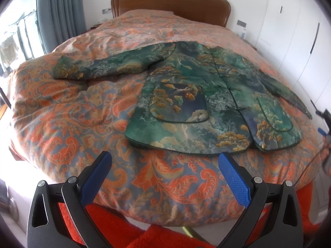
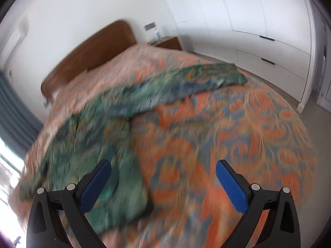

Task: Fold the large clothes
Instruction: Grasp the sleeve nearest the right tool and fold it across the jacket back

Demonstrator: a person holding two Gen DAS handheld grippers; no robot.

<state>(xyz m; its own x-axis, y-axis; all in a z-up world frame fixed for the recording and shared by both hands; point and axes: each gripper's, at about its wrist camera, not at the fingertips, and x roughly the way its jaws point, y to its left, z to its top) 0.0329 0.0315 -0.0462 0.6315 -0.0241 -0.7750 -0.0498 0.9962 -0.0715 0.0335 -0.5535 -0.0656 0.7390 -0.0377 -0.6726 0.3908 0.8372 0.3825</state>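
Note:
A green patterned jacket (image 1: 206, 95) with gold trees and two front pockets lies flat, front side up, on the bed, its hem toward me. One sleeve (image 1: 93, 68) stretches out to the left. My left gripper (image 1: 165, 161) hovers open just short of the hem, nothing between its blue pads (image 1: 233, 177). In the blurred right wrist view the same jacket (image 2: 99, 148) lies at the left, its other sleeve (image 2: 186, 82) reaching right. My right gripper (image 2: 163, 169) is open above the jacket's lower right corner and bare quilt. Part of the right gripper (image 1: 324, 128) shows at the left wrist view's right edge.
An orange and blue paisley quilt (image 1: 72, 119) covers the bed, with a brown wooden headboard (image 1: 171, 2) at the far end. White wardrobe doors (image 2: 258, 20) line the right wall and a nightstand (image 2: 169, 42) sits by the headboard. Grey curtains (image 1: 62, 10) hang at the left. Red fabric (image 1: 161, 237) lies below the bed's near edge.

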